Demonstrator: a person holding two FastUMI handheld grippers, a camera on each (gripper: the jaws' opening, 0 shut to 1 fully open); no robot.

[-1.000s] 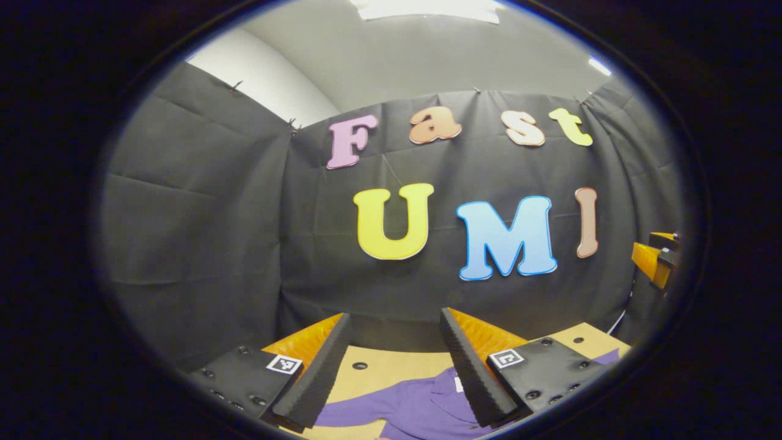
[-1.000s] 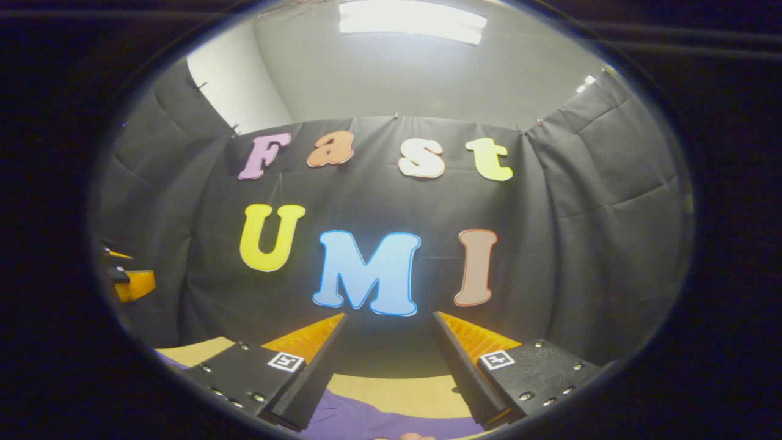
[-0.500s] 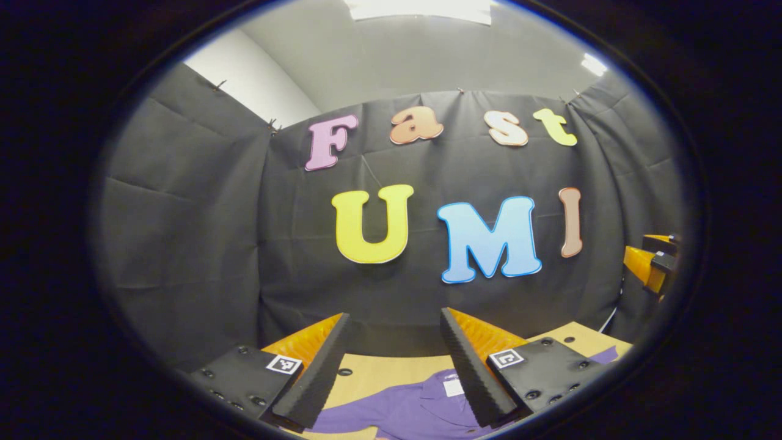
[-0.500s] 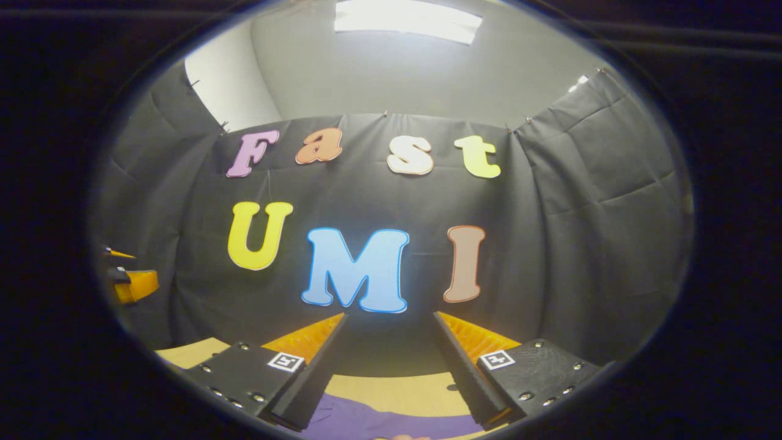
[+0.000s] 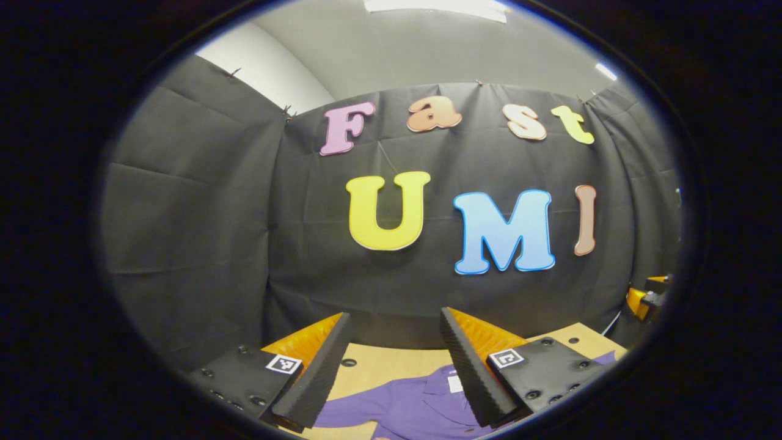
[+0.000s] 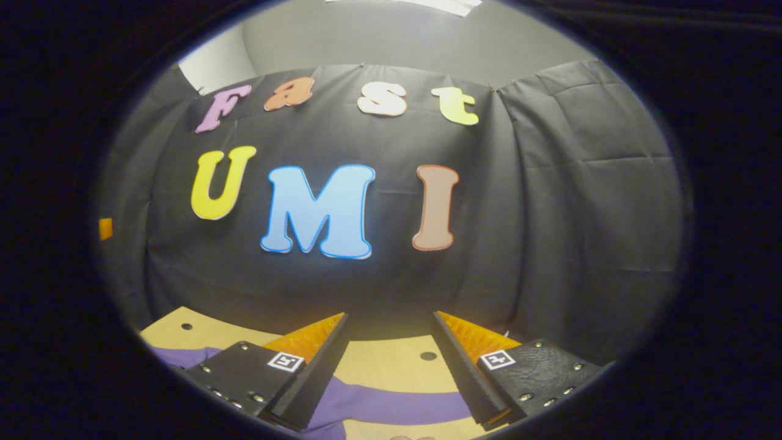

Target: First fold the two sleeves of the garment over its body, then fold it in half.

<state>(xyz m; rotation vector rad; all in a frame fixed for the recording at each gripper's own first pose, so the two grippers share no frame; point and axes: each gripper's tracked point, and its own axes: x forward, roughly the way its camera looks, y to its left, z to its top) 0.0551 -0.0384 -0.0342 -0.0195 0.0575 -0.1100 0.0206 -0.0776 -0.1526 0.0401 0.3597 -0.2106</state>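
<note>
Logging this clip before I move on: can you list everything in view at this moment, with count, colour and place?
shirt: one, purple, lying flat on the table; collar with a white tag seen in the left gripper view, a band of it in the right gripper view.
table: one, light wood with small dark holes, under the shirt, against the cloth wall.
cloth wall: black, creased, pinned up behind and beside the table.
ceiling light: one bright panel, overhead.
left tongs: one, open, held above the shirt's collar end.
right tongs: one, open, held above the shirt's far edge; seen also at the right rim of the left gripper view.
</note>
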